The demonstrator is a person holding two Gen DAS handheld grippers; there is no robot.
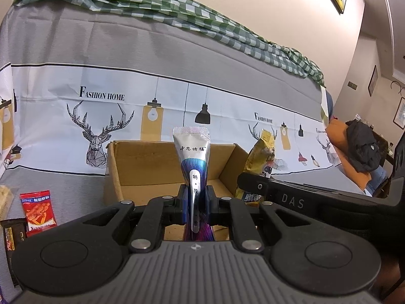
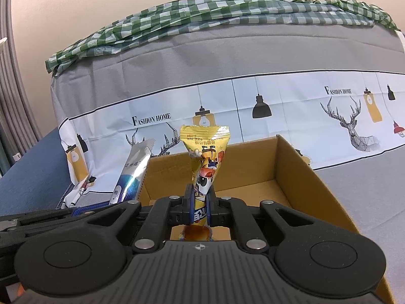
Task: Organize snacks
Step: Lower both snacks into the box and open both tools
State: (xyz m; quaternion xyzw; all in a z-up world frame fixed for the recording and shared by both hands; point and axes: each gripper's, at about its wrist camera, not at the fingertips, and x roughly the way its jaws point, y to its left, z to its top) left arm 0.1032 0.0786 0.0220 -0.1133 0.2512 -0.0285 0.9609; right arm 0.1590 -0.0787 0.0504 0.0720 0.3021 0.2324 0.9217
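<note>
My left gripper (image 1: 197, 200) is shut on a silver and blue snack pouch (image 1: 193, 157), which stands upright above the near side of an open cardboard box (image 1: 126, 167). My right gripper (image 2: 200, 207) is shut on a yellow snack packet (image 2: 206, 157) with a cartoon print, held upright over the same box (image 2: 291, 162). In the left wrist view the yellow packet (image 1: 260, 162) and the right gripper's finger (image 1: 255, 183) show at the right. From the right wrist camera the silver pouch (image 2: 134, 172) shows at the left. The box floor that I can see is bare.
A red snack packet (image 1: 38, 210) and a dark packet (image 1: 12, 233) lie on the grey cloth left of the box. A covered sofa back (image 1: 177, 58) with a green checked cloth (image 1: 177, 7) rises behind the box. A black jacket (image 1: 362, 149) lies at far right.
</note>
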